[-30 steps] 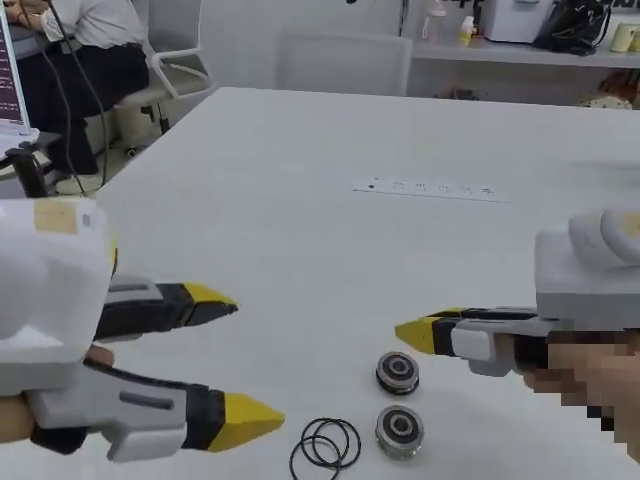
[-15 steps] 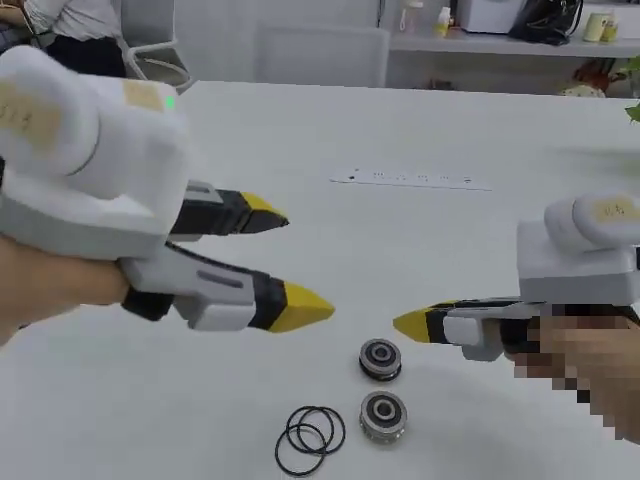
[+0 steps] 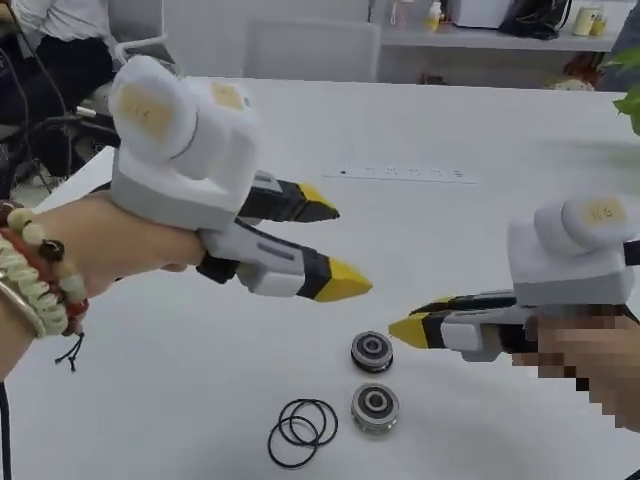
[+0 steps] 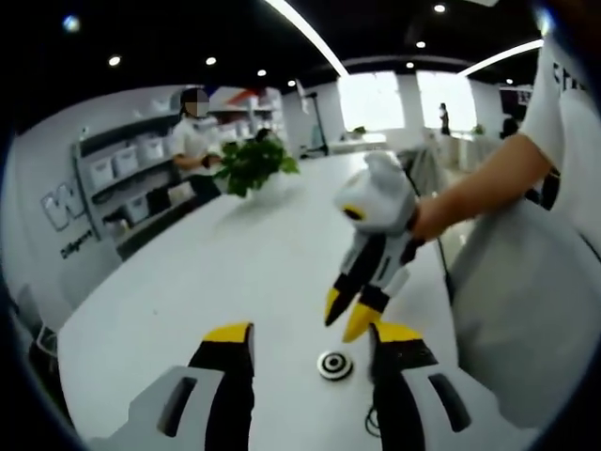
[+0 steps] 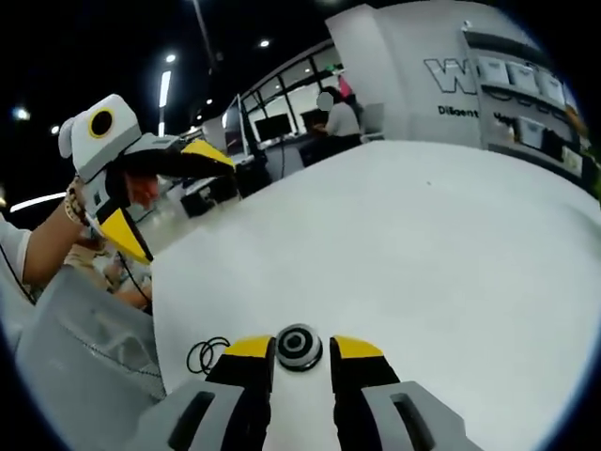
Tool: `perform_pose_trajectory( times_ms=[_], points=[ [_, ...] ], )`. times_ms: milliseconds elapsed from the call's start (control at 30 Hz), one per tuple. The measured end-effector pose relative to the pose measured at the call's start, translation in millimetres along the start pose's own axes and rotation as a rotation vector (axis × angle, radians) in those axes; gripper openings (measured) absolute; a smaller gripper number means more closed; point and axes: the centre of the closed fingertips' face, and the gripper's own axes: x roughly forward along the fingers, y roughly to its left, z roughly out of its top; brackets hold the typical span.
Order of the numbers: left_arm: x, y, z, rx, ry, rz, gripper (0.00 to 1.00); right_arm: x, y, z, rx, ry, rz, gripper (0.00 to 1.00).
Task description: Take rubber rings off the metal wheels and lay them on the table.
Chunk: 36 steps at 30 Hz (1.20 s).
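Two small metal wheels lie on the white table (image 3: 250, 350). The farther wheel (image 3: 372, 352) has a dark rim. The nearer wheel (image 3: 375, 407) looks silver. Several loose black rubber rings (image 3: 300, 430) lie overlapped just left of it. My left gripper (image 3: 340, 248) hangs open above the table, up and left of the wheels, holding nothing. My right gripper (image 3: 405, 330) hovers a little right of the farther wheel, its jaws narrowly apart and empty. In the right gripper view that wheel (image 5: 299, 346) sits just beyond my jaw tips, with the rings (image 5: 208, 355) to the left. The left gripper view shows a wheel (image 4: 335, 365) below the right gripper (image 4: 344, 315).
A white strip with small marks (image 3: 400, 172) lies farther back on the table. A chair (image 3: 310, 50) stands at the far edge before a shelf. A plant (image 3: 628, 95) leans in at the right. A person (image 3: 60, 40) sits at the far left.
My left gripper has risen and moved right, toward the wheels, still open. The right gripper has barely moved. The head camera has shifted.
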Motion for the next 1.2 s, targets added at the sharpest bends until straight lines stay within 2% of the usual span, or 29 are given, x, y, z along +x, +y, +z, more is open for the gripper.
perform_pose_trajectory(
  times_ms=[67,200,400,467,733,867,1033,1167,1200],
  points=[
    [3.5,-0.5,-7.9,-0.021,0.002,-0.014,0.48,0.3,-3.2,-3.2,0.012,0.008,0.005,0.22],
    [9.3,1.2,-22.9,-0.012,0.025,-0.011,0.45,-0.2,-7.0,-5.5,0.003,0.016,-0.002,0.22],
    [19.9,1.2,-31.3,-0.028,0.008,-0.017,0.41,3.9,-5.8,-5.4,-0.013,0.019,0.014,0.23],
    [25.7,-0.9,-35.8,-0.029,0.014,-0.024,0.39,6.1,-4.4,-6.6,-0.03,0.025,0.02,0.23],
    [51.9,-9.9,-54.9,-0.025,0.044,-0.055,0.36,13.8,-7.6,-26.5,-0.11,0.118,0.028,0.22],
    [60.1,-12.0,-72.9,-0.017,0.079,-0.059,0.34,17.9,-8.7,-32.4,-0.139,0.141,0.042,0.22],
    [68.3,-17.8,-77.2,-0.06,0.073,-0.084,0.29,24.1,-9.6,-36.5,-0.146,0.155,0.057,0.21],
    [74.1,-21.8,-83.6,-0.036,0.089,-0.104,0.23,26.4,-9.2,-39.9,-0.163,0.169,0.064,0.21],
    [76.2,-21.4,-85.3,-0.037,0.092,-0.106,0.2,26.9,-8.9,-38.2,-0.172,0.157,0.061,0.21]
  ],
)
